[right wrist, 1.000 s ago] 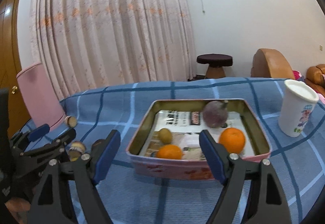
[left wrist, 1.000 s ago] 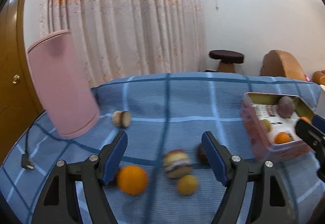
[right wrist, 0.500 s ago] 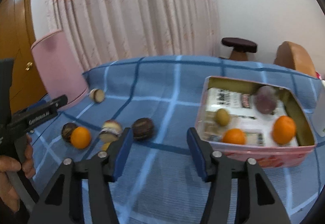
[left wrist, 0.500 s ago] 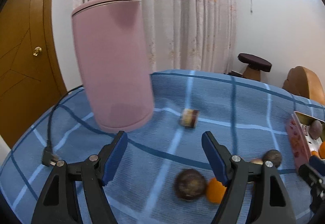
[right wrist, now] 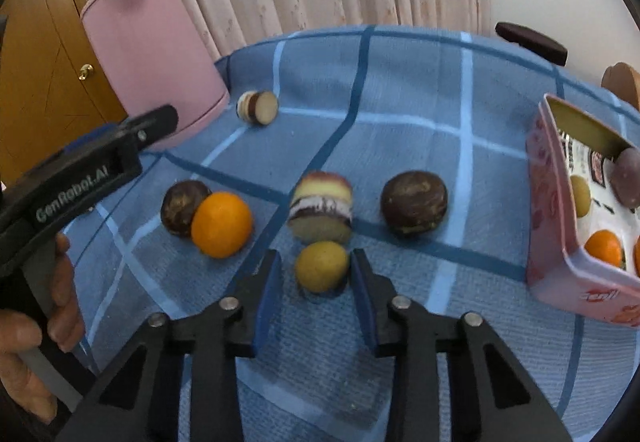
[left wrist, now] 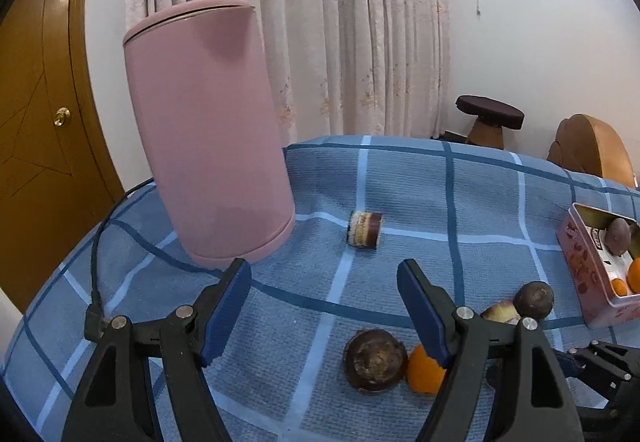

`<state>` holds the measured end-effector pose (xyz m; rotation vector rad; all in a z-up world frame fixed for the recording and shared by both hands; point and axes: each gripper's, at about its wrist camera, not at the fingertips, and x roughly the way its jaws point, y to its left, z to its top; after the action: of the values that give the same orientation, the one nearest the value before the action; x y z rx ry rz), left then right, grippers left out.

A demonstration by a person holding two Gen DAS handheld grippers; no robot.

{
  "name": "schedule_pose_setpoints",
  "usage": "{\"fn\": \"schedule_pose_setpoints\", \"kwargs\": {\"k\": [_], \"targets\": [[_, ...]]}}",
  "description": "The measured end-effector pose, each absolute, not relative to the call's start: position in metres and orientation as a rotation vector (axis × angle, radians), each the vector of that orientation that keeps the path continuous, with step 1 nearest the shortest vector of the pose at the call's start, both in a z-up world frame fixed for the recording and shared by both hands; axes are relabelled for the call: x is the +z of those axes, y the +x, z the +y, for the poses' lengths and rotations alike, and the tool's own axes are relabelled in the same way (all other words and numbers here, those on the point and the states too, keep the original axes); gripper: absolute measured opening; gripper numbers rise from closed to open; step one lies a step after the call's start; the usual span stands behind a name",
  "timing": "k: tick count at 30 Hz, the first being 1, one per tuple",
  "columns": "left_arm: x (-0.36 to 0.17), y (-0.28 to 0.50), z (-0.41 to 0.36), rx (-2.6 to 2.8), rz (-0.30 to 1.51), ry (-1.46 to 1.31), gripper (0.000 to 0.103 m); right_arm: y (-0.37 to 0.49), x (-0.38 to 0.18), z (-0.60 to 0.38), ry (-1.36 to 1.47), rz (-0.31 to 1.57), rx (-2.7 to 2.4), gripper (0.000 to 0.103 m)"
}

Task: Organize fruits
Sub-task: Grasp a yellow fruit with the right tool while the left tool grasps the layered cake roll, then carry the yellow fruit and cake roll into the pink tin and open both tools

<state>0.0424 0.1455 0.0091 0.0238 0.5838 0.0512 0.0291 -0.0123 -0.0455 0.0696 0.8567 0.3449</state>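
Note:
In the right wrist view my right gripper is open, its blue pads either side of a small yellow-green fruit with small gaps. Beyond it lie a layered cake piece, a dark brown fruit, an orange and another dark fruit. The pink tin box at the right holds several fruits. In the left wrist view my left gripper is open and empty above the cloth, with a dark fruit and the orange near its right finger.
A tall pink cylinder stands at the back left, with a black cable beside it. A small rolled cake piece lies apart near the cylinder. The blue checked cloth drops off at the far edge.
My right gripper moved left from the tin, lowered and narrowed around the yellow-green fruit. My left gripper swung left toward the pink cylinder, staying open.

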Motion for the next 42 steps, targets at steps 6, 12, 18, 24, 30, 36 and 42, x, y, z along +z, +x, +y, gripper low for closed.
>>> {"fn": "schedule_pose_setpoints", "kwargs": {"k": [6, 12, 18, 24, 30, 36, 42], "targets": [[0.010, 0.039, 0.138, -0.033, 0.553, 0.017, 0.077, 0.021, -0.037, -0.021, 0.075, 0.822, 0.334, 0.030], [0.014, 0.027, 0.108, -0.266, 0.513, 0.044, 0.077, -0.008, -0.005, -0.057, 0.082, 0.626, 0.254, 0.030], [-0.001, 0.029, 0.061, -0.367, 0.585, 0.216, 0.077, -0.016, 0.007, -0.093, 0.078, 0.547, 0.164, 0.030], [-0.018, 0.053, 0.047, -0.394, 0.726, 0.286, 0.071, -0.008, 0.006, -0.110, 0.099, 0.573, 0.150, 0.030], [-0.039, 0.071, 0.038, -0.401, 0.812, 0.310, 0.047, -0.007, 0.008, -0.113, 0.107, 0.574, 0.162, 0.030], [-0.035, 0.065, 0.049, -0.399, 0.791, 0.266, 0.047, -0.004, 0.006, -0.114, 0.115, 0.583, 0.165, 0.030], [-0.008, 0.052, 0.061, -0.352, 0.662, 0.106, 0.047, -0.012, 0.014, -0.119, 0.131, 0.540, 0.167, 0.030]]}}
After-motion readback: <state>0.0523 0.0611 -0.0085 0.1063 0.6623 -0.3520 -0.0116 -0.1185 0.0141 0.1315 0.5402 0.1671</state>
